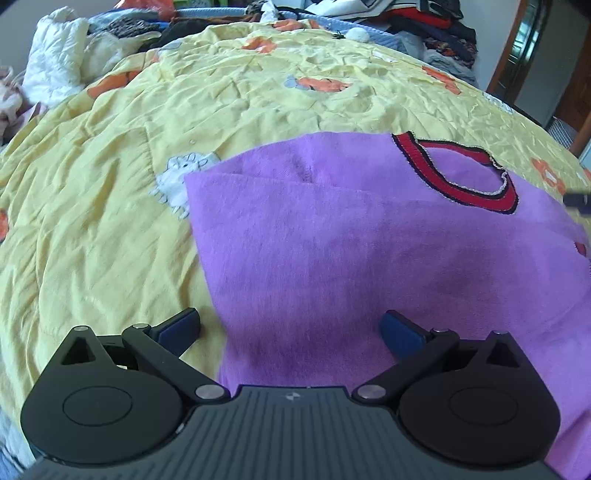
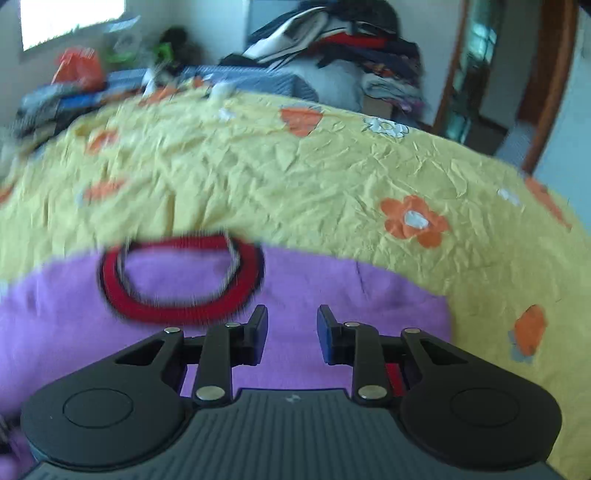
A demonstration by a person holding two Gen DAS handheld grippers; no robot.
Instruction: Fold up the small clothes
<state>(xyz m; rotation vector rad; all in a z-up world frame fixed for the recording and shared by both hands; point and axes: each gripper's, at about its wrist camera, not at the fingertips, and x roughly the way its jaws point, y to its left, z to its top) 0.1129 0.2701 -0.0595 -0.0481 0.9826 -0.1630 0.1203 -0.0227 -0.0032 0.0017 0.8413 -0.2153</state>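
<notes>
Yellow bedspread (image 1: 110, 184) under purple top (image 1: 351, 258), both tools (image 1: 290, 326) (image 2: 291, 326) agape above it.

Sweater (image 1: 369, 240) on bedspread (image 1: 110, 184), clothes pile (image 1: 424, 22) behind

No readable text or labels.

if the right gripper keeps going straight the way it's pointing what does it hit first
Most likely the purple top under and ahead of the open right gripper, near its red collar. Beyond lies the yellow bedspread. Depth is unclear in this blurred view.
</notes>
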